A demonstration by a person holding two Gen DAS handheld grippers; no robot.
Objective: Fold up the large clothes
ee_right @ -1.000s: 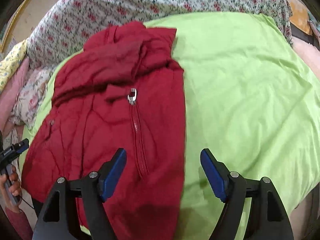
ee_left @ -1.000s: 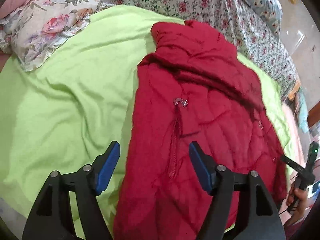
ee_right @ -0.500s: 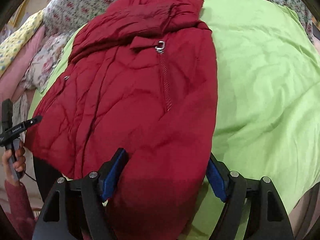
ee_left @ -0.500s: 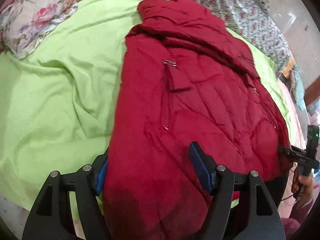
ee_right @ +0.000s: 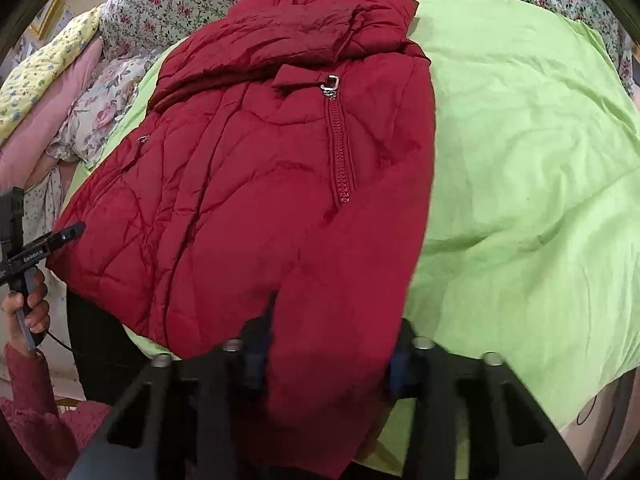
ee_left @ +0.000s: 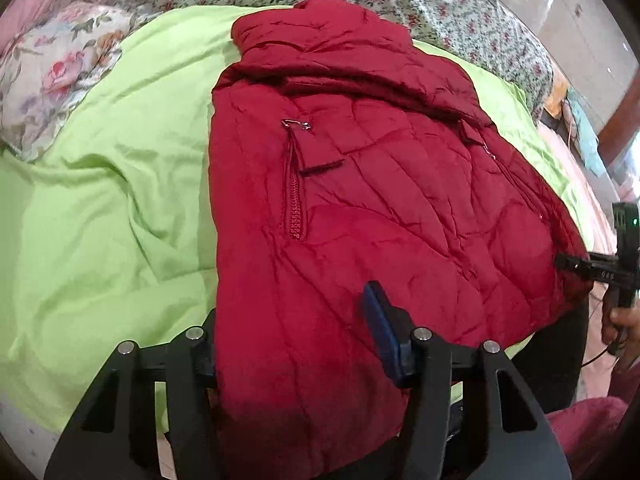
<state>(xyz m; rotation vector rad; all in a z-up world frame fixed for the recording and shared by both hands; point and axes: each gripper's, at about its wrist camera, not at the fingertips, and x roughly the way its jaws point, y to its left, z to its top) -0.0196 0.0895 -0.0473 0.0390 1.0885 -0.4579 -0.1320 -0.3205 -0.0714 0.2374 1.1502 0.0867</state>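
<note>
A red quilted jacket (ee_left: 360, 200) lies on a lime-green sheet (ee_left: 100, 200), collar at the far end, two zip pockets showing. It also shows in the right wrist view (ee_right: 260, 180). My left gripper (ee_left: 296, 340) has its jaws closing on the near hem at the jacket's left corner; the blue right pad (ee_left: 380, 336) lies on the fabric, the left pad is hidden under it. My right gripper (ee_right: 324, 356) has its jaws on the near hem at the right corner, with the cloth bunched between them.
A floral pillow (ee_left: 52, 72) lies at the far left. A floral bedspread (ee_left: 440, 4) covers the far side of the bed. The green sheet (ee_right: 520, 160) spreads wide on the right. The near bed edge runs under the hem.
Both grippers have come down to the jacket's near hem. Their jaws have narrowed around the cloth, and the hem now sits between them.
</note>
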